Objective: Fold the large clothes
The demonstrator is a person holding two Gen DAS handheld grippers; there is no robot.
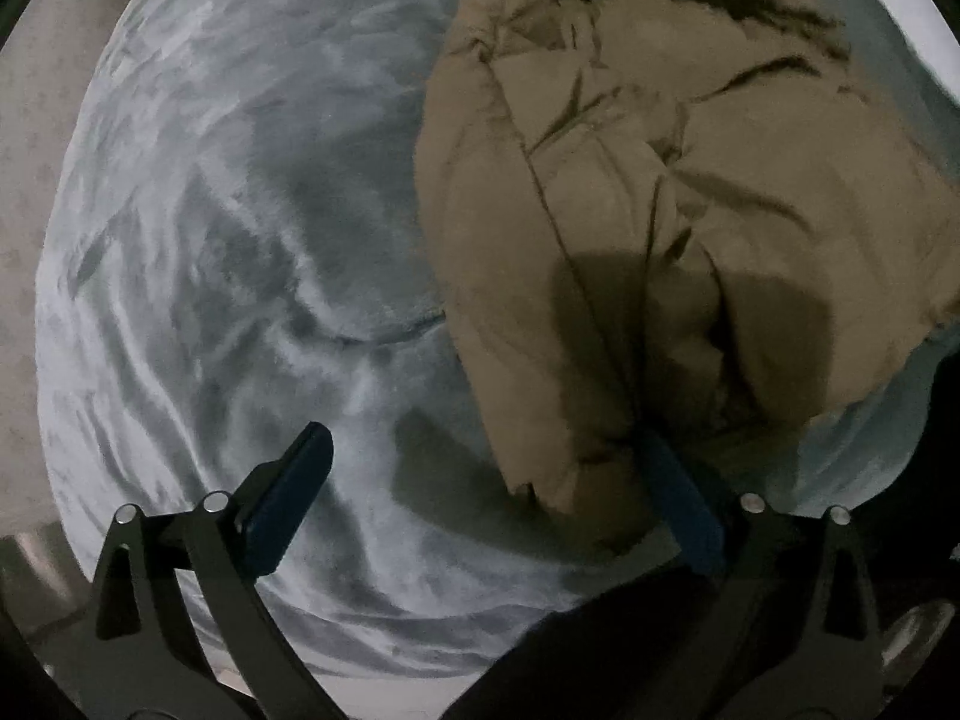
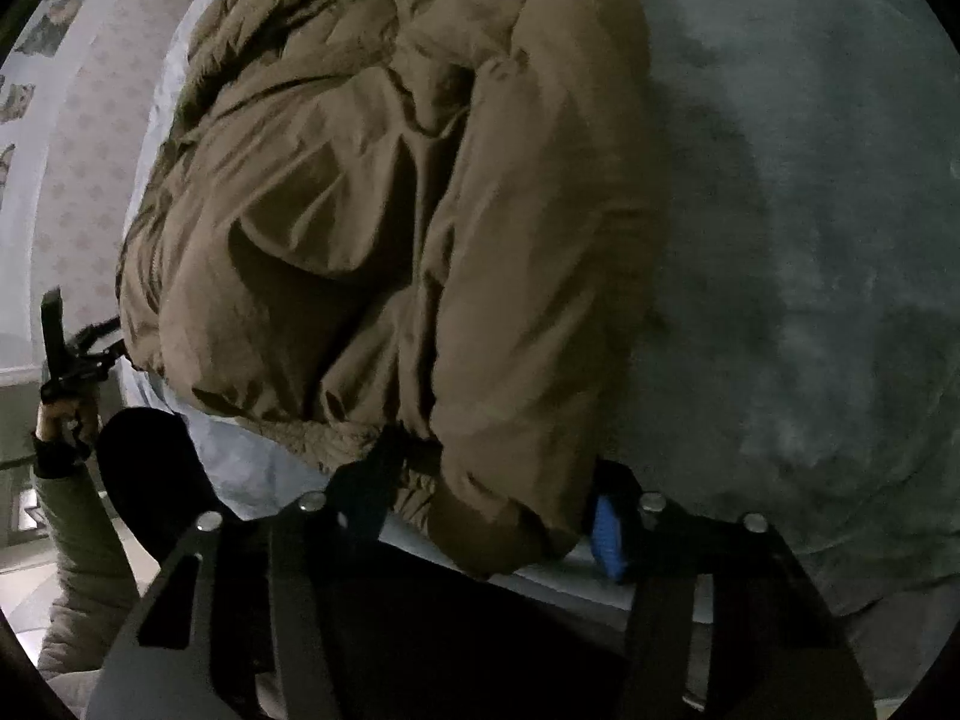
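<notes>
Your left gripper had its fingers spread wide over the grey blanket, with bare room left of the padded tan jacket, which lay along the blanket's near edge. Your right gripper stood open astride the jacket's cuff.

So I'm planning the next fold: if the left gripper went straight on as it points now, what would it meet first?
Probably the brown jacket's near hem, which already overlaps the left gripper's right finger; its left side faces only grey blanket. Depth is unclear.
</notes>
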